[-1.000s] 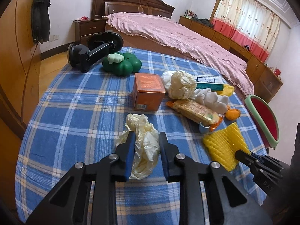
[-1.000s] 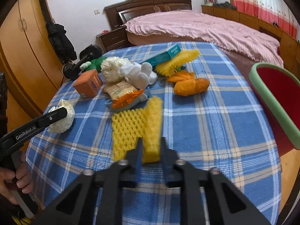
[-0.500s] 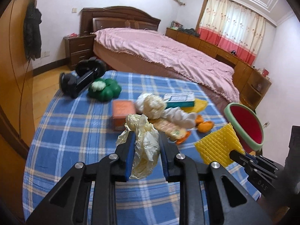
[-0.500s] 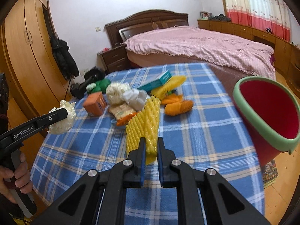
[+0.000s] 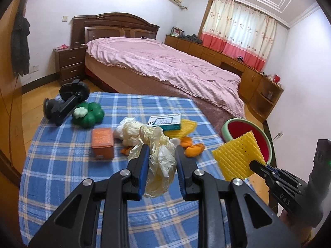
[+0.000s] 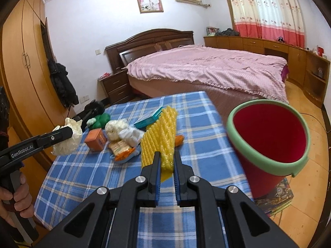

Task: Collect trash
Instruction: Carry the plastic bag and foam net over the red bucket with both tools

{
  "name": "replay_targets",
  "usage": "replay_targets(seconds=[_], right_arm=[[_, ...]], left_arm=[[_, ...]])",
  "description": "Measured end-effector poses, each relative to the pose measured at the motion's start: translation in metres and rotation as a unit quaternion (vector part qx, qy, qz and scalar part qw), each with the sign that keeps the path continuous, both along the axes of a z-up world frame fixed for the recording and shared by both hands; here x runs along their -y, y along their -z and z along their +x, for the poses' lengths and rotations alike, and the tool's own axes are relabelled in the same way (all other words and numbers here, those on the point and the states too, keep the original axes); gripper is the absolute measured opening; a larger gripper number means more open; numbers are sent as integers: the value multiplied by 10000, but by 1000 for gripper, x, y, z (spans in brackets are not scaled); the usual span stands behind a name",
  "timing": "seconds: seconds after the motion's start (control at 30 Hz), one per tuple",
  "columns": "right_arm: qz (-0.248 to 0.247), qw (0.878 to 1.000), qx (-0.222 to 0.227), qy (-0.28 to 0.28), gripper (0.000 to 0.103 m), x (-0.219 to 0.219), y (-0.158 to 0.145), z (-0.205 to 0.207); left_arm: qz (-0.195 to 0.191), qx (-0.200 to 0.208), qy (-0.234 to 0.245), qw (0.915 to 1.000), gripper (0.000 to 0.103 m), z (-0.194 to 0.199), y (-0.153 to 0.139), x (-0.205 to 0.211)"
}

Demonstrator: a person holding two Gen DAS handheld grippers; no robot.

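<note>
- Bedroom with a pink-covered bed behind a table under a blue checked cloth.
- Left wrist view: the left gripper is clamped on a crumpled cream plastic bag, held up off the cloth.
- On the cloth beyond it lie an orange box, a second cream wad, a teal box, orange peel pieces, a green toy and a black holder.
- At the right edge, the right gripper pinches a yellow foam net in front of a red bin with a green rim.
- Right wrist view: the right gripper has its fingers squeezed together on the lower end of the yellow foam net, which stands up above the table.
- The red bin stands just right of the table on the floor, its mouth tilted toward the camera; the part of its inside that shows is plain red with nothing in it.
- At left, a hand holds the left gripper, closed on the cream plastic bag over the table's left edge.
</note>
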State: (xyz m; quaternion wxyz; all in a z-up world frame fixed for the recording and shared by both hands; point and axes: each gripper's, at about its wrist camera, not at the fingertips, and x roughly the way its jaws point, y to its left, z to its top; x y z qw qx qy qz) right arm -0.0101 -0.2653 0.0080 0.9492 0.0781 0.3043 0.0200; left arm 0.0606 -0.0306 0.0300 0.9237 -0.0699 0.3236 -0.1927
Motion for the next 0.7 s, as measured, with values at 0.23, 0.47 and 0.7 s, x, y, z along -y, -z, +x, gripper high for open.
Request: replay_targets(seconds=[0.23, 0.47, 0.7], right_arm=[[-7, 9996, 156, 232, 12, 22, -12, -4], [17, 9985, 257, 484, 12, 49, -20, -9], [41, 9956, 275, 892, 12, 86, -25, -11]], left_arm=[[-68, 152, 209, 9996, 25, 4, -15, 23], [-113, 202, 487, 9985, 25, 13, -22, 55], [-94, 244, 887, 9957, 25, 27, -25, 100]])
